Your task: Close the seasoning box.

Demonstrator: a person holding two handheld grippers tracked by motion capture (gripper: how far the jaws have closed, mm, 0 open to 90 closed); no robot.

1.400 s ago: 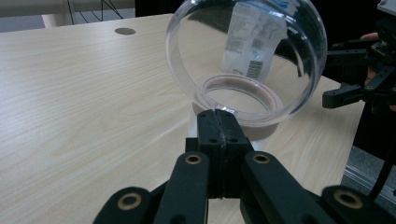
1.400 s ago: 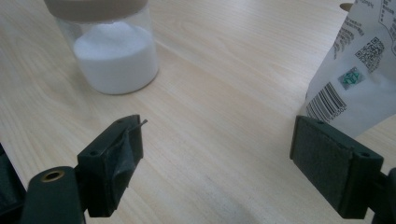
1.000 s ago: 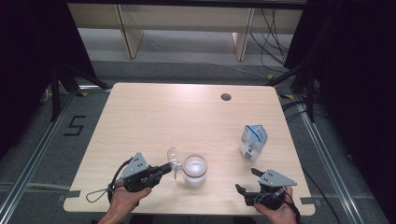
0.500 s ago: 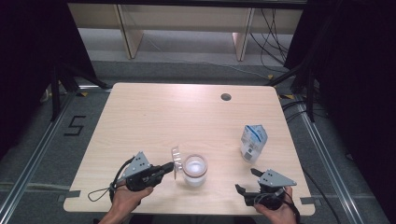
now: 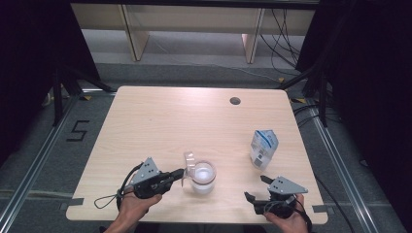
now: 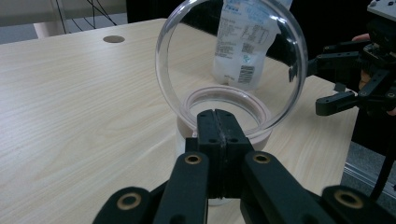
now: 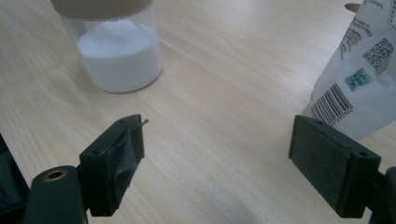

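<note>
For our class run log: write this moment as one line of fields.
left gripper: shut on clear lid, upright over jar | right gripper: open, holding nothing | white pouch: standing on table

The table [image 5: 160,121] is viewed from above; close, low gripper views share the jar [image 6: 224,116] and pouch [image 7: 359,79].

On the worktop [image 5: 160,121], a jar [image 5: 203,177] stands near the front edge, a little left of centre, with powder [image 7: 120,53] in it. Its hinged lid [image 5: 188,162] stands upright at the jar's left rim. The left hand-held gripper [image 5: 179,173] lies just left of the jar, at the lid. A pouch [image 5: 263,147] stands to the jar's right, well apart. The right hand-held gripper [image 5: 256,188] sits in front of the pouch, by the front edge. A round hole [image 5: 235,101] lies near the far edge.
</note>
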